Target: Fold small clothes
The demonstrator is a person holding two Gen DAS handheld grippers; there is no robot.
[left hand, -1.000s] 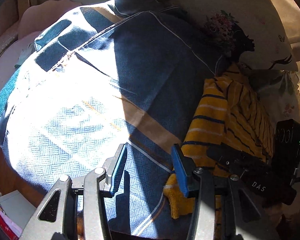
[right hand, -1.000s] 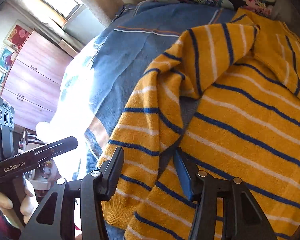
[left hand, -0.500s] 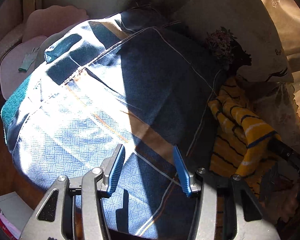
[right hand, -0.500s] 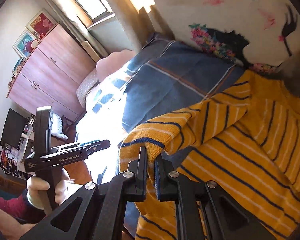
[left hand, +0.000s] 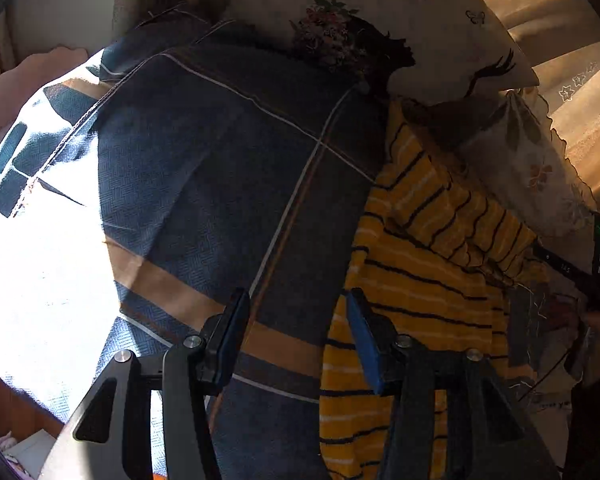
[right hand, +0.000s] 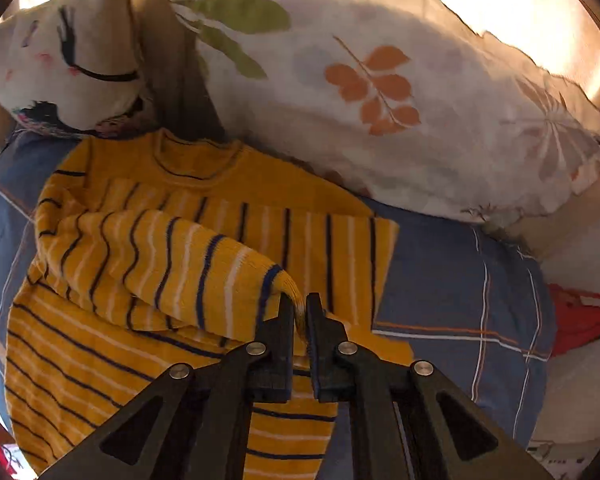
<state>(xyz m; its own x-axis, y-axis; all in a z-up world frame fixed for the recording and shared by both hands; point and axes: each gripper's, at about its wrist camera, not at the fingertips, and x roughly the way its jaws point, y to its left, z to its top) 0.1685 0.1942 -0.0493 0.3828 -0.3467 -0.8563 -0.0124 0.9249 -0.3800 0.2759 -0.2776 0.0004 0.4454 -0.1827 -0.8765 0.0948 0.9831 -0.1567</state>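
Note:
A small yellow sweater with navy and white stripes lies on a blue checked bedspread. My right gripper is shut on the cuff of its sleeve and holds the sleeve across the sweater's body. In the left wrist view the sweater lies to the right on the bedspread. My left gripper is open and empty, just above the bedspread beside the sweater's left edge. The right gripper's body shows at the far right.
A white pillow with a face and flowers and a leaf-print pillow lie along the head of the bed. A red item lies at the right edge. Bright sunlight falls on the bedspread's left part.
My right gripper closed on the sleeve cuff, lifted it and carried it across the sweater toward the right. My left gripper stayed open and shifted toward the sweater's edge.

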